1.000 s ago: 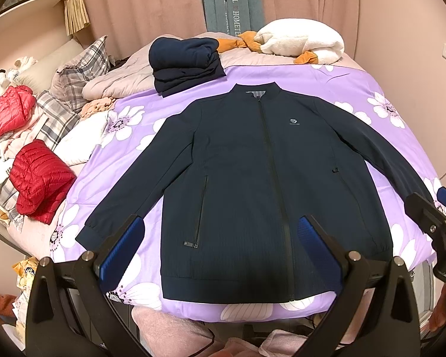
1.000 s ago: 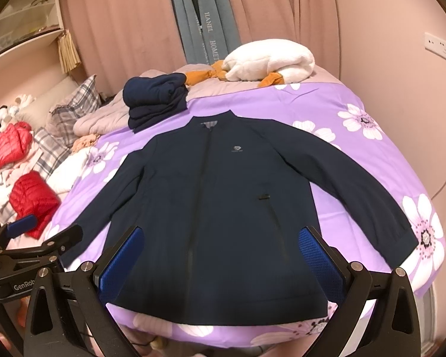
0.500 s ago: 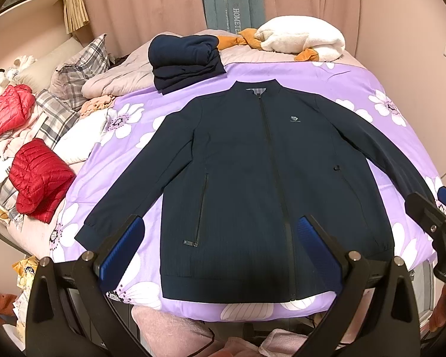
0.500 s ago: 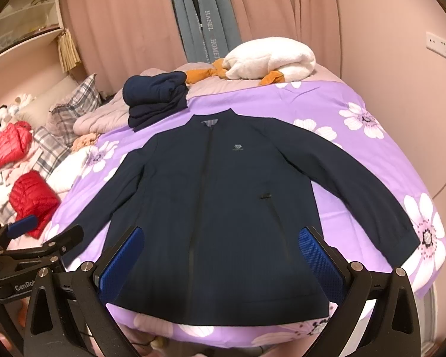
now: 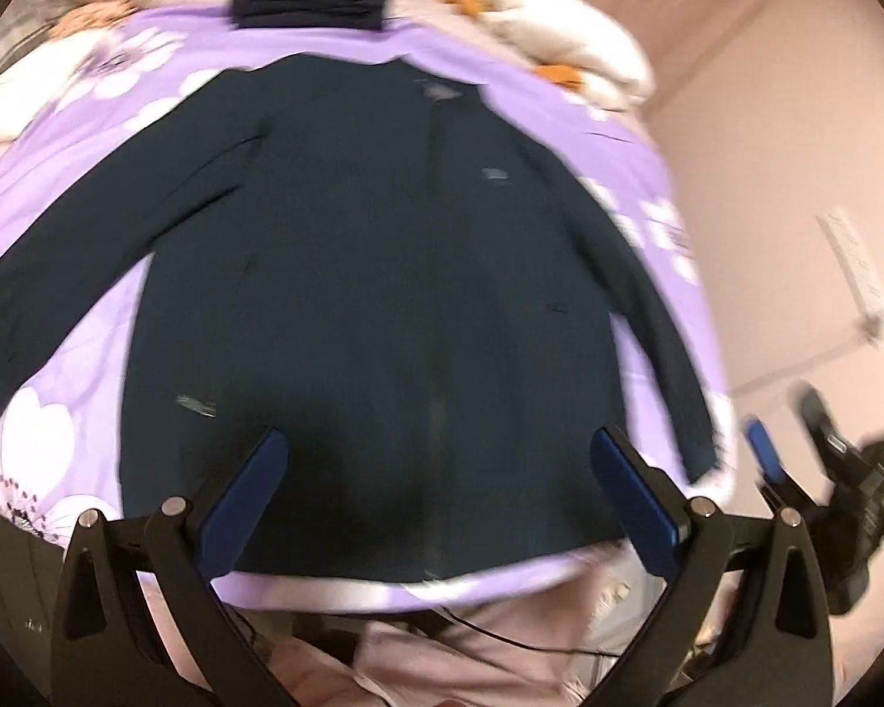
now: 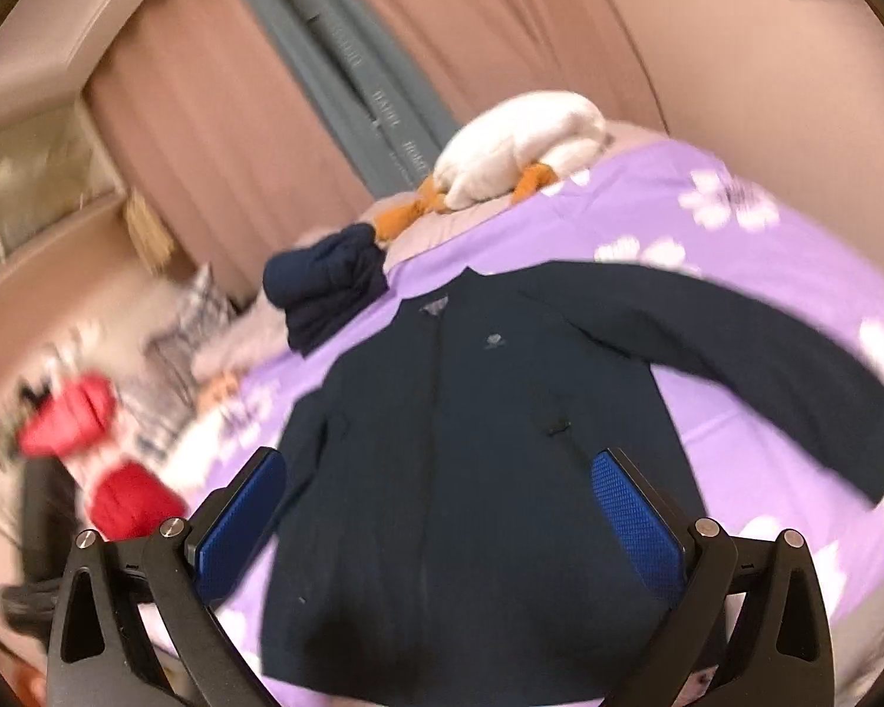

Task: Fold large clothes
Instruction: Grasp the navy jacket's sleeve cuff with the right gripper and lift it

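Both views are now motion-blurred and tilted, closer over the hem than a second ago. Navy jacket (image 5: 377, 271) lies flat, zipped, sleeves spread on the purple floral bedspread (image 5: 59, 424). Left gripper (image 5: 442, 483) and right gripper (image 6: 442, 501) both spread wide, empty. Bare bedspread beside both sleeves.

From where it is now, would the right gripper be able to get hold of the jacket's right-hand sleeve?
Probably yes. The right gripper is open and hovers over the jacket. The sleeve lies flat and outstretched on the purple bedspread, with nothing on top of it or in between.
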Action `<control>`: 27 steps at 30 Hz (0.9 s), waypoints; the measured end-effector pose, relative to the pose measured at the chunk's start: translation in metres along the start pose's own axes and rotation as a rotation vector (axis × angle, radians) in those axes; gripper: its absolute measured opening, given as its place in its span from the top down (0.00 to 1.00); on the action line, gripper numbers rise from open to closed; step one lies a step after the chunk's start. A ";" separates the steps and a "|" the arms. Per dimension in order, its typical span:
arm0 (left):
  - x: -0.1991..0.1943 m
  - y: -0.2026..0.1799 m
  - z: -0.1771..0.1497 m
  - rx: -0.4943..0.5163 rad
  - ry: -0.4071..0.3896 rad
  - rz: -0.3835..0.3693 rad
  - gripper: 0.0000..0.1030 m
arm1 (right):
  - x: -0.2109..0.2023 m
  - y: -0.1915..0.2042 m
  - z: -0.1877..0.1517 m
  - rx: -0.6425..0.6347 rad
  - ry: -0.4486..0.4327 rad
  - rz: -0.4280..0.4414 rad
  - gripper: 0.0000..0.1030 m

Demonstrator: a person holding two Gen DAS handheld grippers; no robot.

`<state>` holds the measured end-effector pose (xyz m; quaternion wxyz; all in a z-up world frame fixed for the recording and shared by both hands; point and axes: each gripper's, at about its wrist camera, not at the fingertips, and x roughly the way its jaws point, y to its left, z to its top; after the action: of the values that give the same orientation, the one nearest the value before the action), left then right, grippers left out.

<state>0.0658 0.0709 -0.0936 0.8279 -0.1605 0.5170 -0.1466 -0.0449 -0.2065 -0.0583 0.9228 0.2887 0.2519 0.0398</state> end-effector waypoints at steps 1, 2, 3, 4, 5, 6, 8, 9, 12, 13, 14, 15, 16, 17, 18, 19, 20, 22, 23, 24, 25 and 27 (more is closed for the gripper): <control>0.005 0.003 0.001 -0.006 -0.004 0.005 0.00 | 0.000 -0.018 -0.003 0.039 -0.010 0.011 0.00; 0.009 0.009 0.001 -0.017 -0.006 -0.010 0.00 | -0.001 -0.031 -0.004 0.066 -0.022 -0.002 0.00; 0.014 0.017 0.000 -0.038 0.000 -0.056 0.00 | -0.003 -0.043 -0.005 0.083 -0.034 -0.023 0.00; 0.018 0.020 0.001 -0.051 0.005 -0.085 0.00 | -0.008 -0.063 -0.007 0.111 -0.053 -0.066 0.00; 0.020 0.024 0.002 -0.069 0.008 -0.124 0.00 | -0.013 -0.081 -0.007 0.143 -0.072 -0.102 0.00; 0.021 0.028 0.002 -0.085 0.004 -0.158 0.00 | -0.019 -0.095 -0.009 0.168 -0.086 -0.121 0.00; 0.022 0.027 0.005 -0.091 -0.008 -0.182 0.00 | -0.032 -0.137 -0.013 0.248 -0.112 -0.164 0.00; 0.023 0.026 0.007 -0.091 -0.011 -0.193 0.00 | -0.038 -0.155 -0.016 0.290 -0.119 -0.192 0.00; 0.028 0.022 0.010 -0.088 -0.007 -0.212 0.00 | -0.056 -0.200 -0.029 0.403 -0.140 -0.278 0.00; 0.030 0.019 0.011 -0.078 -0.009 -0.199 0.00 | -0.059 -0.205 -0.030 0.424 -0.146 -0.291 0.00; 0.031 0.015 0.013 -0.053 -0.011 -0.177 0.00 | -0.064 -0.215 -0.034 0.449 -0.159 -0.307 0.00; 0.033 0.012 0.014 -0.037 -0.012 -0.159 0.00 | -0.069 -0.225 -0.037 0.468 -0.177 -0.326 0.00; 0.035 0.011 0.014 -0.032 -0.009 -0.146 0.00 | -0.070 -0.230 -0.038 0.471 -0.182 -0.336 0.00; 0.039 0.011 0.017 -0.037 -0.001 -0.139 0.00 | -0.071 -0.238 -0.038 0.474 -0.181 -0.363 0.00; 0.044 0.013 0.019 -0.046 0.008 -0.139 0.00 | -0.070 -0.243 -0.038 0.477 -0.177 -0.377 0.00; 0.048 0.014 0.021 -0.063 0.019 -0.140 0.00 | -0.068 -0.247 -0.039 0.478 -0.177 -0.381 0.00; 0.052 0.015 0.023 -0.081 0.027 -0.138 0.00 | -0.064 -0.253 -0.037 0.483 -0.176 -0.382 0.00; 0.059 0.017 0.026 -0.100 0.032 -0.127 0.00 | -0.056 -0.260 -0.034 0.474 -0.175 -0.387 0.00; 0.062 0.017 0.029 -0.100 0.034 -0.093 0.00 | -0.050 -0.262 -0.028 0.452 -0.172 -0.402 0.00; 0.064 0.017 0.029 -0.097 0.034 -0.070 0.00 | -0.047 -0.265 -0.026 0.436 -0.173 -0.416 0.00; 0.067 0.019 0.030 -0.098 0.037 -0.051 0.00 | -0.042 -0.266 -0.020 0.415 -0.174 -0.430 0.00; 0.072 0.023 0.031 -0.122 0.044 -0.044 0.00 | -0.039 -0.270 -0.015 0.397 -0.186 -0.438 0.00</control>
<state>0.1263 0.0663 -0.1483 0.8017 -0.2189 0.5391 -0.1366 -0.1058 -0.4311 -0.2006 0.8542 0.4045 0.2253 -0.2366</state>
